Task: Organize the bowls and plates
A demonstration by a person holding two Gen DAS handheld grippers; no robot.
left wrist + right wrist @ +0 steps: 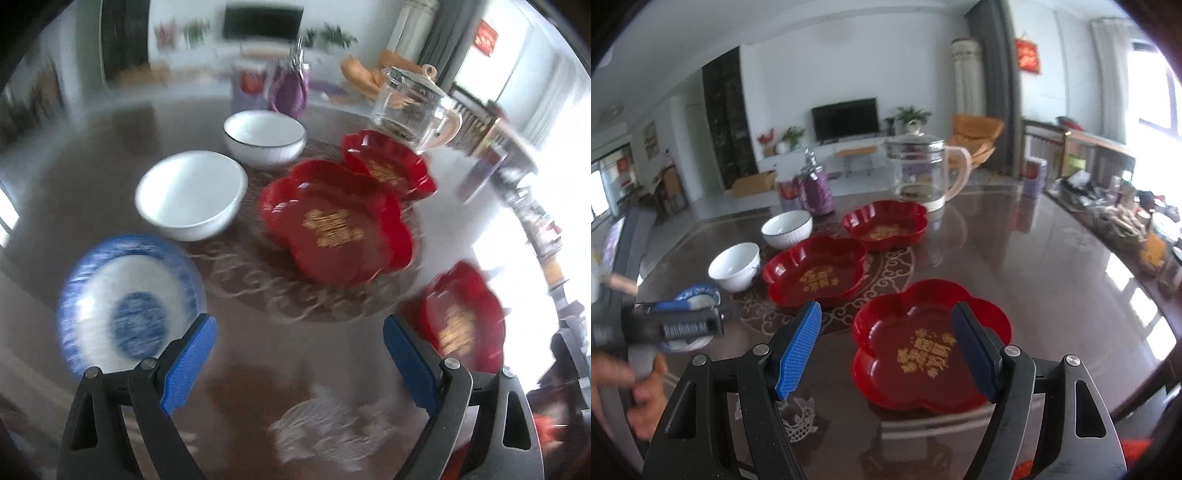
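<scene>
1. Both tools, left tool (300,334) and right tool (886,321), are spread and empty.
2. The near plate (923,354) lies at the right tool's 1 o'clock; its glossy rim may slip.
3. The blue bowl (125,306) sits at the left tool's 10 o'clock, risking a knock.

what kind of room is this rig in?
Most likely a home's open living-dining room: a glossy dark dining table set with red plates and white bowls, and behind it a TV on a low console and an orange armchair.

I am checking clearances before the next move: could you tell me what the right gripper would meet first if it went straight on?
Most likely the nearest red plate, which lies directly ahead of the open right gripper, though depth is hard to judge.
</scene>
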